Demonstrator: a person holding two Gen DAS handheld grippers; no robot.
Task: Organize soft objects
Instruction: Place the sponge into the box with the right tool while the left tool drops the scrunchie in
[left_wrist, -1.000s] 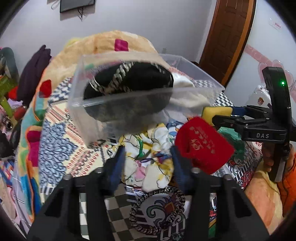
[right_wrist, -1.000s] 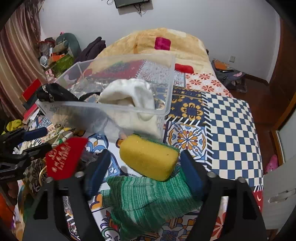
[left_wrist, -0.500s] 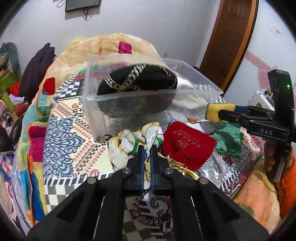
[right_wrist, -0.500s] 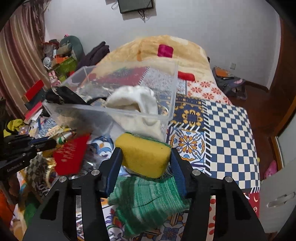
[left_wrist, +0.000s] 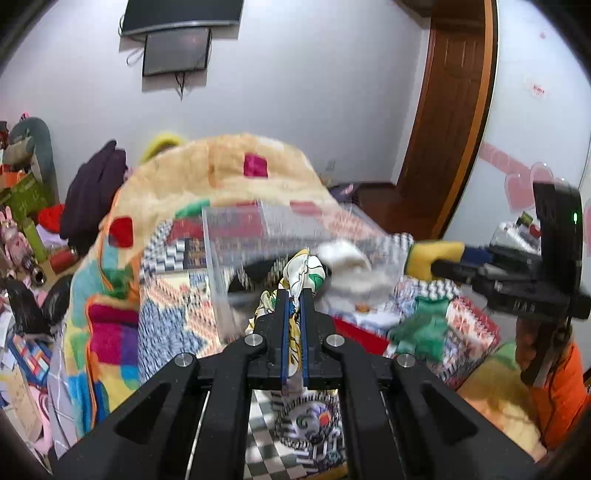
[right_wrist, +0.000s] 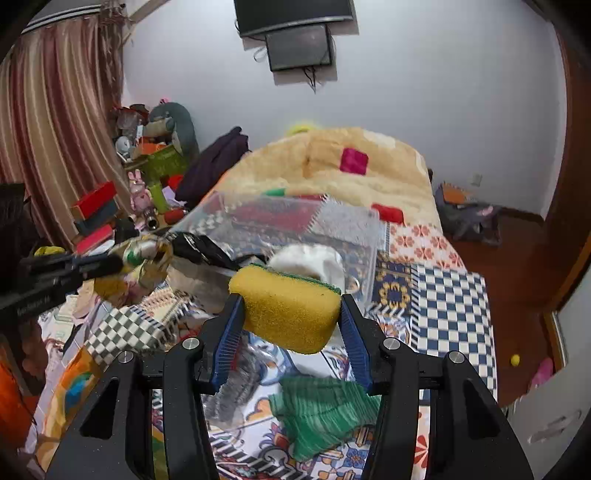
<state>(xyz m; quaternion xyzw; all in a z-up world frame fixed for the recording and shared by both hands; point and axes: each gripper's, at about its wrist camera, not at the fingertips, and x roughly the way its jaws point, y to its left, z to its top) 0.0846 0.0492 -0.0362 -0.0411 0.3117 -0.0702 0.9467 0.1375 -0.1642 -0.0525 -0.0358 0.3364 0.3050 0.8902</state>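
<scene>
My left gripper (left_wrist: 292, 295) sits at the lower centre of the left view with its jaws pressed together on a patterned cloth (left_wrist: 304, 271). The cloth bunches up in white, yellow and green above the blue pads, and a strip of it runs down between them. In the right view the same cloth (right_wrist: 146, 258) hangs off the left gripper (right_wrist: 120, 260) at the middle left of the frame, lifted clear of the bed.

My right gripper (right_wrist: 291, 314) fills the lower centre of its own view. Its jaws are clamped on a yellow sponge (right_wrist: 290, 312), one blue pad on each short end, and the sponge's green scrub layer faces up and away. In the left view the sponge (left_wrist: 432, 256) pokes out of the right gripper (left_wrist: 434, 264) at the right edge, held by a hand (left_wrist: 532, 343) with an orange sleeve below.

A clear plastic bin (right_wrist: 332, 229) stands on the patterned bedspread (right_wrist: 448, 314) just beyond both grippers. It holds a white soft thing (right_wrist: 314, 260) and a black one (right_wrist: 201, 249). In the left view the bin (left_wrist: 236, 236) is blurred. A green knitted cloth (right_wrist: 325, 415) lies on the bedspread below the sponge, at the bottom of the right view.
</scene>
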